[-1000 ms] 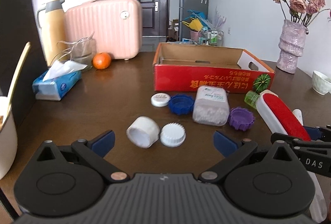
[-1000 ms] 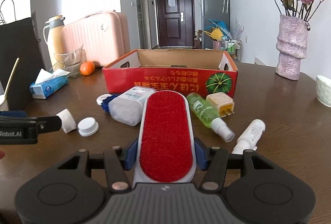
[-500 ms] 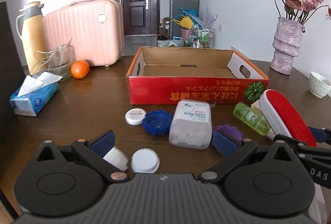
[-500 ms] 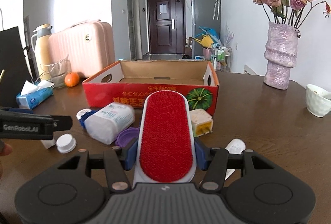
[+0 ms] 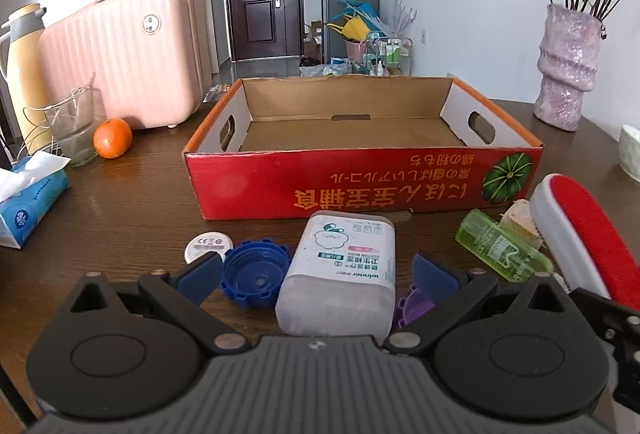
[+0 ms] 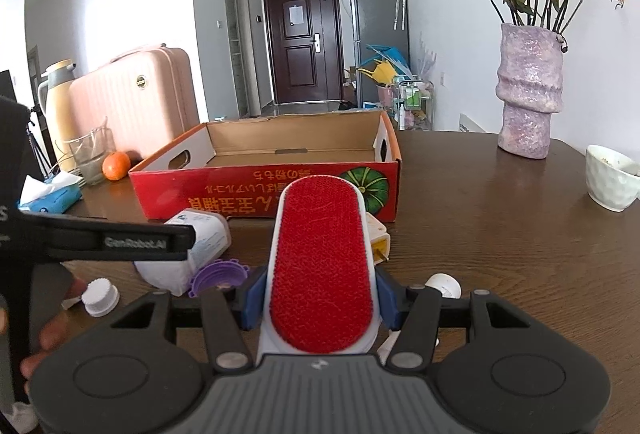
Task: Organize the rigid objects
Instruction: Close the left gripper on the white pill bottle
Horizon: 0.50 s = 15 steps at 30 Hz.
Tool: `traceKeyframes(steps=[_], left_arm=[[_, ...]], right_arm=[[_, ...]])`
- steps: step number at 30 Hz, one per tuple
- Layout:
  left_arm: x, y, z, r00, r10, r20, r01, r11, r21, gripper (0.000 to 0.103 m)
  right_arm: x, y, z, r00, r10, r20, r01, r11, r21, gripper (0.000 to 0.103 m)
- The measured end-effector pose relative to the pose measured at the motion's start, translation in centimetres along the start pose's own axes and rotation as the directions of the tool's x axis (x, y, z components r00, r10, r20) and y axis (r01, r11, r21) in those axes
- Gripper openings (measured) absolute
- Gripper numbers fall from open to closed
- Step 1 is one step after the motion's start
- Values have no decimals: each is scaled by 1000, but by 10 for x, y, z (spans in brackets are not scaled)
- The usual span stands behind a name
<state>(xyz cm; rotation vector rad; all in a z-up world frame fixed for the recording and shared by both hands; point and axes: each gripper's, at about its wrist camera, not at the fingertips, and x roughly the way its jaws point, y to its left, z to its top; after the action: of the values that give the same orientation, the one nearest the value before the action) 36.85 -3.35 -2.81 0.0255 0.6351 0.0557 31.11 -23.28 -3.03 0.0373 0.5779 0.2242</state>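
My left gripper [image 5: 316, 276] is open. A white cotton-swab box [image 5: 338, 270] and a blue cap [image 5: 256, 278] lie on the table in the gap between its fingers, and neither finger touches them. My right gripper [image 6: 320, 298] is shut on a red lint brush [image 6: 322, 266], which is also at the right of the left wrist view [image 5: 580, 234]. The empty red cardboard box [image 5: 360, 185] stands just behind them. Around the swab box lie a purple cap [image 6: 218, 276], a green spray bottle [image 5: 500, 246], a round white lid [image 5: 208, 244] and a white cap [image 6: 100, 298].
A pink suitcase [image 5: 124, 53], an orange [image 5: 112, 137], a glass [image 5: 74, 129] and a tissue box [image 5: 28, 201] stand at the left. A purple vase [image 6: 528, 89] and a white bowl [image 6: 610, 177] stand at the right. A person's hand [image 6: 48, 330] holds the left gripper.
My left gripper has moved forward and to the right, past the two white caps, so the swab box now lies between its fingers. My right gripper has drifted slightly right, still holding the brush.
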Motion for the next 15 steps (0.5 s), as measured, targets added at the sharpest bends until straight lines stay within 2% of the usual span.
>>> traceKeyframes(steps=[3, 5, 7, 11, 15], left_arm=[[9, -2, 0, 1000, 11, -14, -11, 1000, 11, 100], [15, -2, -1, 1000, -5, -26, 5, 1000, 13, 87], [18, -1, -3, 997, -59, -50, 60, 998, 16, 68], [14, 1, -6, 996, -80, -41, 81, 997, 14, 66], [0, 4, -5, 996, -85, 9, 85, 996, 16, 66]], right_arm=[[3, 0, -1, 1000, -5, -4, 5, 1000, 0, 55], [4, 0, -1, 1000, -7, -3, 7, 1000, -3, 55], [3, 2, -1, 1000, -12, 3, 12, 1000, -5, 55], [2, 1, -2, 1000, -20, 13, 20, 1000, 2, 55], [1, 1, -2, 1000, -22, 21, 22, 1000, 5, 55]])
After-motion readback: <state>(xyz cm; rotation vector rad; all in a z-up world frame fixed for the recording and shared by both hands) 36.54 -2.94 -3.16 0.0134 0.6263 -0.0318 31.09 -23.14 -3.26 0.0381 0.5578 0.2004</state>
